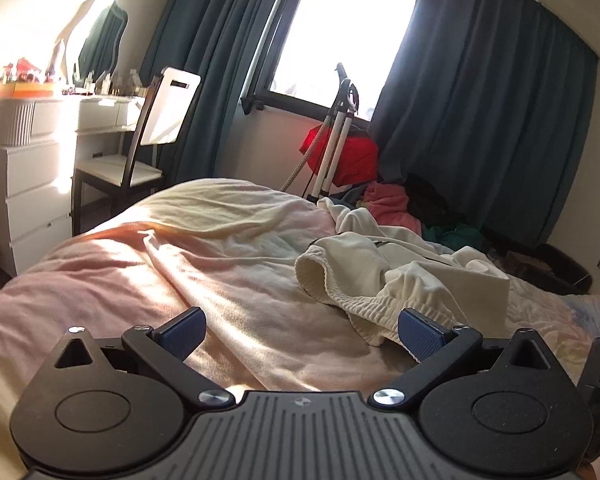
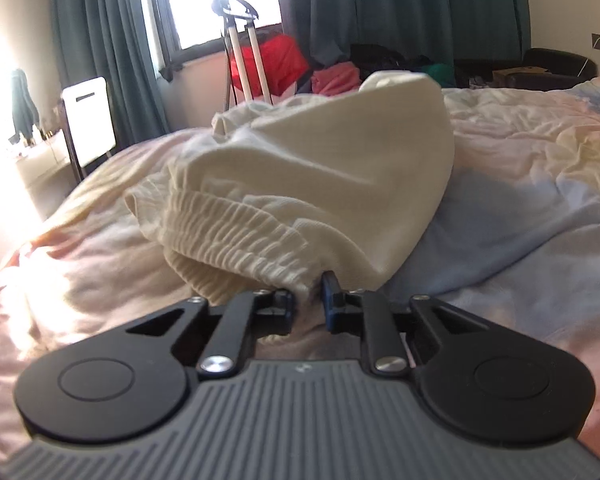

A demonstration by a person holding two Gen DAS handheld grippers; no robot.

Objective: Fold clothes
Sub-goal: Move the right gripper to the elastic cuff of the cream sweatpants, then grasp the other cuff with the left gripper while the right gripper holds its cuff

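A cream garment with a ribbed elastic waistband point(image 1: 384, 276) lies crumpled on the bed point(image 1: 180, 264), right of centre in the left wrist view. My left gripper point(image 1: 302, 332) stands wide open just above the bedcover, its right pad beside the waistband's near edge, nothing between the pads. In the right wrist view the same cream garment point(image 2: 312, 176) rises in a heap in front of me. My right gripper point(image 2: 309, 300) is shut on the waistband's lower corner, with the fabric pinched between the blue pads.
A white chair point(image 1: 156, 128) and a white dresser point(image 1: 24, 184) stand left of the bed. Past the bed's far end are a red bag point(image 1: 340, 152), a white-legged stand point(image 1: 332, 148) and piled clothes point(image 1: 388, 200) under dark curtains point(image 1: 480, 100). Rumpled bedcover point(image 2: 540, 152) lies to the right.
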